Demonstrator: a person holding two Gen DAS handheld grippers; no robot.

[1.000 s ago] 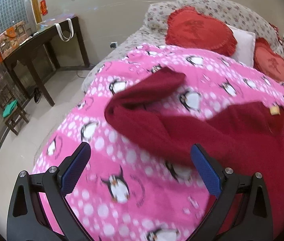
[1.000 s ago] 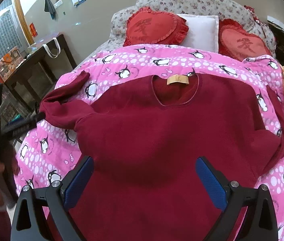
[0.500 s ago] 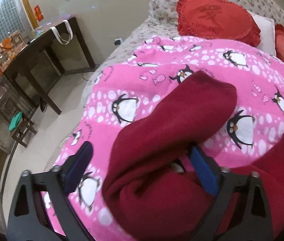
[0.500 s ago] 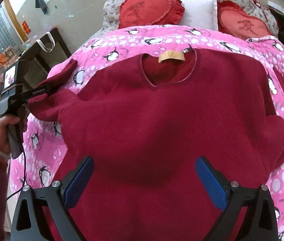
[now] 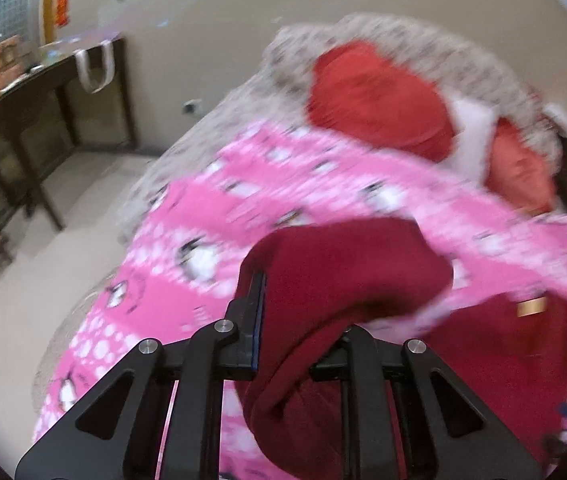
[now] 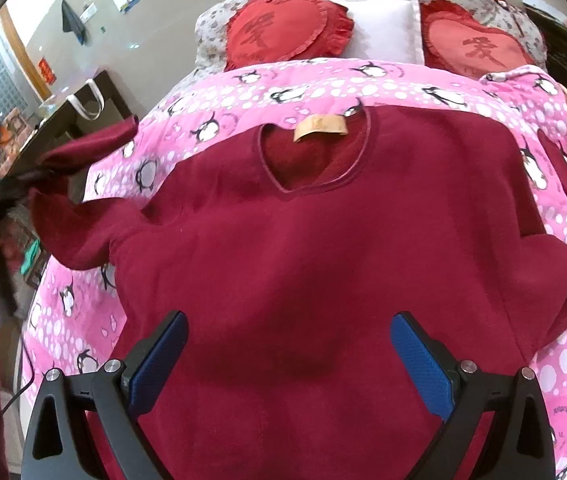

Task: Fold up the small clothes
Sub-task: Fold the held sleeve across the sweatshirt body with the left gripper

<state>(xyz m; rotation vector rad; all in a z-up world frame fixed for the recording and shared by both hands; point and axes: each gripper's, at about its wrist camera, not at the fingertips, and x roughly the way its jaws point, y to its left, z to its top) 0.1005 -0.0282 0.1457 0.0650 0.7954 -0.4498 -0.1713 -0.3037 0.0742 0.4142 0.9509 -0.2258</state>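
Maroon sweater (image 6: 323, 264) flat, sleeve (image 5: 343, 272) pinched in left gripper (image 5: 299, 320) jaws, right gripper (image 6: 287, 356) jaws wide

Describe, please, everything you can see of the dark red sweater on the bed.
The dark red sweater looks like soft fleece or knit, with a round neckline and a tan label inside the collar. Its body lies spread flat, front up, on the pink penguin blanket. The left hand-held gripper is shut on one sleeve, lifting it off the blanket. The other sleeve lies along the sweater's side. The right hand-held gripper hovers open over the lower body.
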